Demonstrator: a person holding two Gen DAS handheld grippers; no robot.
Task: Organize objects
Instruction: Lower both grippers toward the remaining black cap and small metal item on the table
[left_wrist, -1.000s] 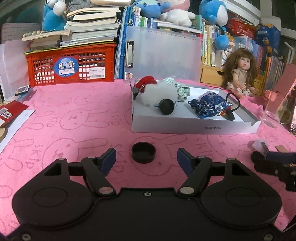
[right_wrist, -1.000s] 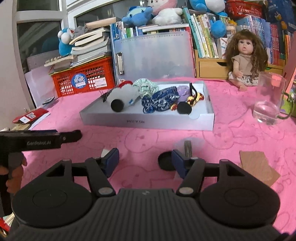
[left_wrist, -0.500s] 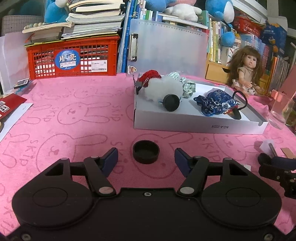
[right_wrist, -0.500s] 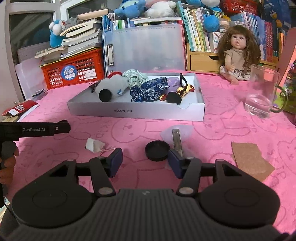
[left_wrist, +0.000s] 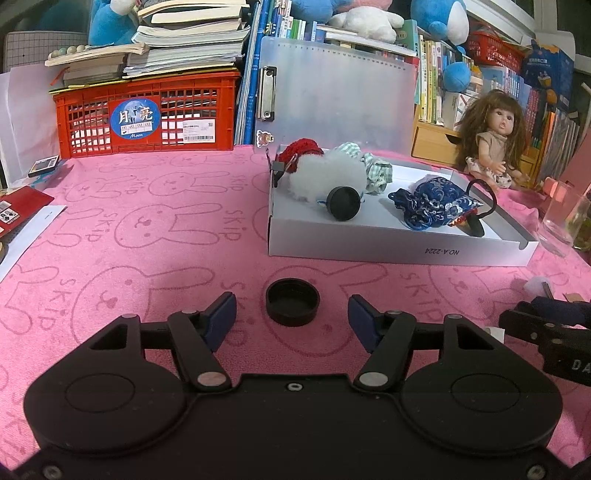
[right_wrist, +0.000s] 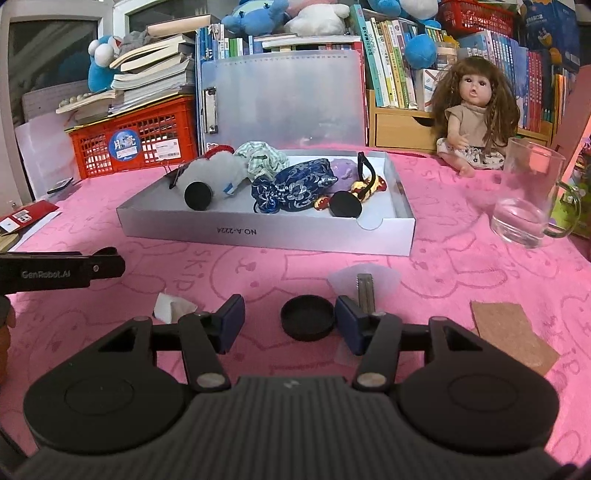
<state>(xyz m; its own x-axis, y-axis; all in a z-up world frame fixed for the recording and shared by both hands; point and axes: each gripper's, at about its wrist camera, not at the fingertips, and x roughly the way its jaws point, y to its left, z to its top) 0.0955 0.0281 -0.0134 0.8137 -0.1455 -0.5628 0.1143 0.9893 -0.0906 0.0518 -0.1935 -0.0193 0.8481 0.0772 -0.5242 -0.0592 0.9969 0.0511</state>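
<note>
Because the small round black plastic cap (left_wrist: 292, 307) lay on the pink bunny-print cloth (left_wrist: 147, 229) at twelve o'clock between my left gripper (left_wrist: 291, 317), whose half-wide jaws had just been closing, and my empty, half-wide right gripper (right_wrist: 290, 319) hovered at three o'clock, I feared both clamping it and knocking it away.

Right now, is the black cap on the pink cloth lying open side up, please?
Yes: the black cap shows its hollow inside and raised rim.
</note>
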